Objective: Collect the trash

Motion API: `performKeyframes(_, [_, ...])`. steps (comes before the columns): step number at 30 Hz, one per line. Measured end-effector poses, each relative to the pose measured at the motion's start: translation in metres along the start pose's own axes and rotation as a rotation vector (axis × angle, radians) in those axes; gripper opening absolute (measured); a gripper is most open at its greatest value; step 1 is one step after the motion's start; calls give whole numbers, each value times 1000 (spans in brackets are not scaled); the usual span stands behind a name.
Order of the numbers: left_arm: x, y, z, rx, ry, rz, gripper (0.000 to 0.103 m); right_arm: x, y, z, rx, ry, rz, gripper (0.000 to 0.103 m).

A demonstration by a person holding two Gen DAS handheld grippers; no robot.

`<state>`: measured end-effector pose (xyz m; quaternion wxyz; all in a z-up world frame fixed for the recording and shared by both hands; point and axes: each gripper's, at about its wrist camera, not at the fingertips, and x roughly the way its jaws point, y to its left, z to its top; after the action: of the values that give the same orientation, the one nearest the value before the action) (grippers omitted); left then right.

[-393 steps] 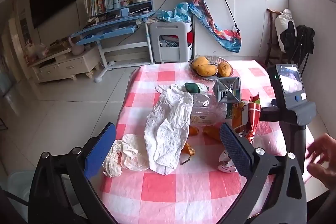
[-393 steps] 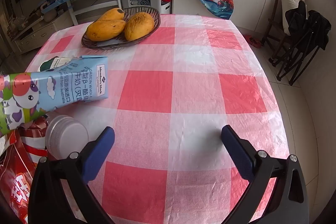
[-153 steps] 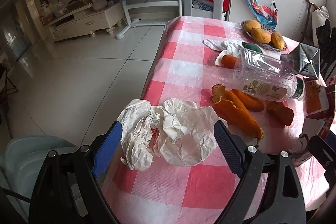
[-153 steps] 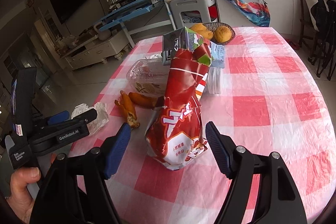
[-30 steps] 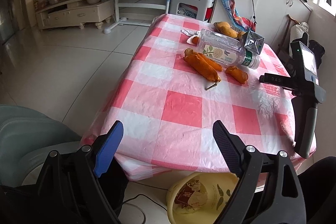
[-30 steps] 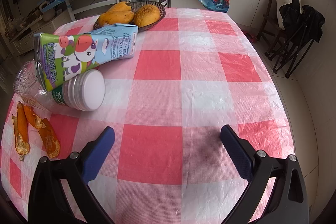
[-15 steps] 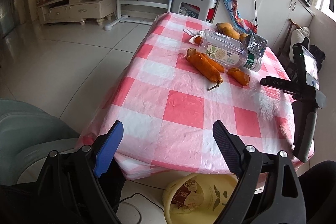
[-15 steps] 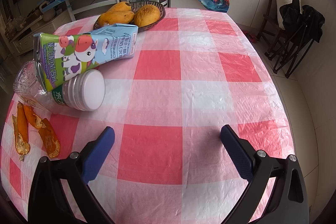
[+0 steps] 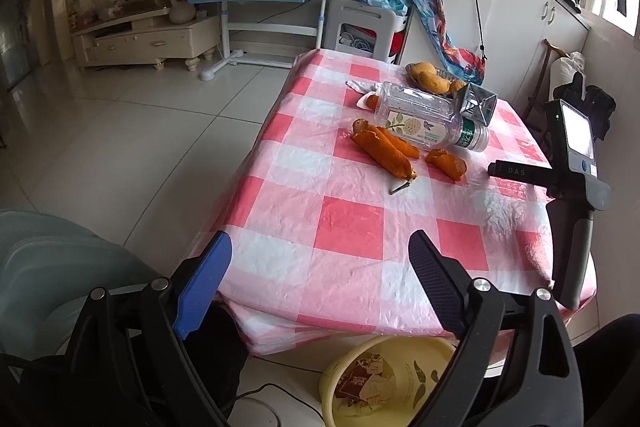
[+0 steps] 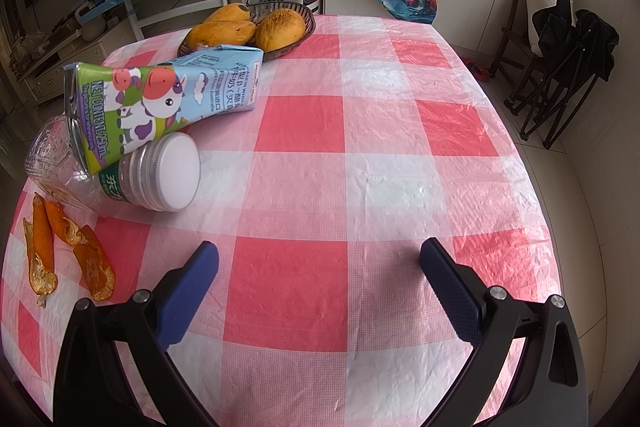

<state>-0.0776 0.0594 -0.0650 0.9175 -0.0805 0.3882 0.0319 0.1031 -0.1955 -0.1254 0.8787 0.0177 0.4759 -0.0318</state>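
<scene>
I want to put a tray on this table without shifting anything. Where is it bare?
The checked cloth is bare from the bottle cap across to the far right edge, and between the right gripper and the fruit basket. The left side is crowded: milk carton leaning on the plastic bottle, orange peels beside them.

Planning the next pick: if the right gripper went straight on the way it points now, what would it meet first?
Probably nothing soon. The right gripper, jaws open, points over bare checked tablecloth. The plastic bottle and milk carton lie off to its left; depth beyond is unclear.
</scene>
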Motion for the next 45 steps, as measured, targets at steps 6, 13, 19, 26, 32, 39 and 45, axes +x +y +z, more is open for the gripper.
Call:
performKeyframes(6, [-2,5,0,-25,15,-38,87,1,0,1,0,0,0,96])
performKeyframes(13, [8,-17,5,67,27,16,87,0,0,0,0,0,0,96])
performKeyframes(19, [14,-39,16,175,1,67,87,0,0,1,0,0,0,96])
performKeyframes(26, [29,-58,36,258,-22,82,88,0,0,1,0,0,-1,96])
performKeyframes(32, [39,-66,42,271,-25,64,88,0,0,1,0,0,-1,96])
performKeyframes(39, [46,-66,42,253,-9,35,89,-1,1,0,-3,1,2,96])
performKeyframes(45, [47,-64,42,245,-3,31,89,-3,3,-1,-24,22,29,96])
